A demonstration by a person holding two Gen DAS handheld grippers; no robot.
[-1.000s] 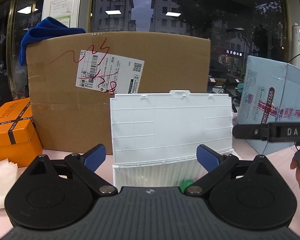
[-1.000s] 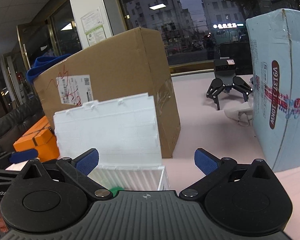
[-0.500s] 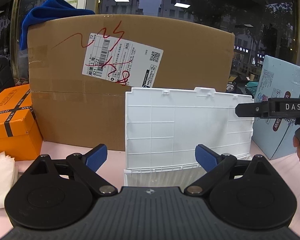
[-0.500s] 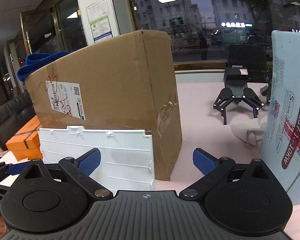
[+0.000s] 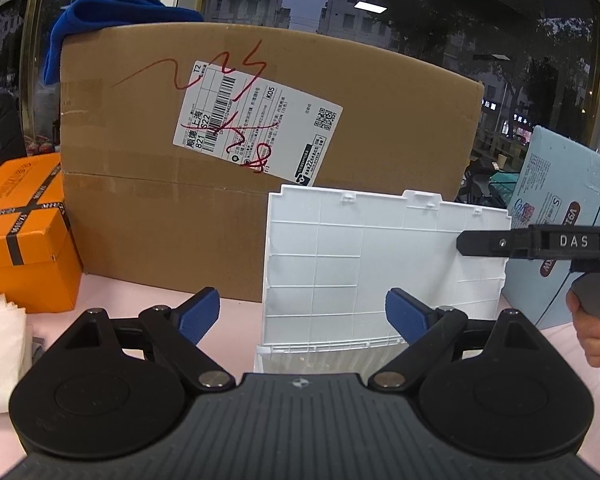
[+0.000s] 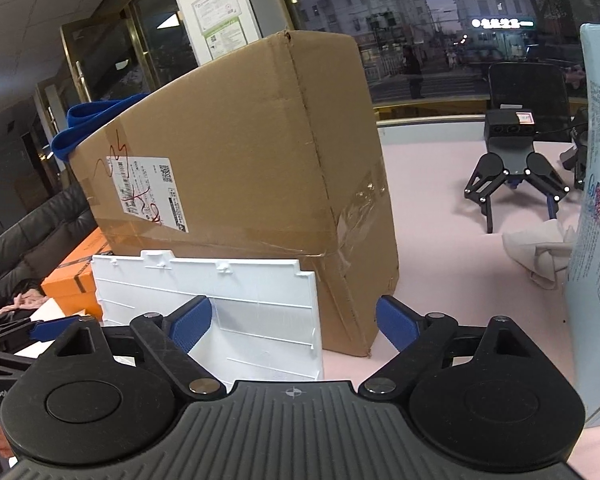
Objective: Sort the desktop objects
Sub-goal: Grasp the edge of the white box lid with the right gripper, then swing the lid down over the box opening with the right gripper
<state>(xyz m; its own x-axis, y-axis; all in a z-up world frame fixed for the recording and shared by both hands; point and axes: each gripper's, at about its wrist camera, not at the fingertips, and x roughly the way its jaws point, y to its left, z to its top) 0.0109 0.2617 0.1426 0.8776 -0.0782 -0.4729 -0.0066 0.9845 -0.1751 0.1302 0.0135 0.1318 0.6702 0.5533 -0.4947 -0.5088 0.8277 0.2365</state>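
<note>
Left to right across the desk: an orange box is sitting at the left edge with white tissue just in front of it. The big cardboard carton is standing behind, a blue cloth draped on its top left corner. The white storage box is standing in front of the carton with its lid raised upright — this is where sorted items go, by my reading. Its inside is hidden in both views. A light-blue carton is standing toward the right edge.

The left gripper is hovering low before the box, jaws spread wide, holding nothing. The right gripper is likewise wide open and empty, pointing past the lid's right side at the carton corner.

Judgement: both hands are sitting between pick-and-place cycles, no object in hand. The next move is calling for locating a loose item — none is showing clearly here — then closing on it and carrying it over the box's front wall.
</note>
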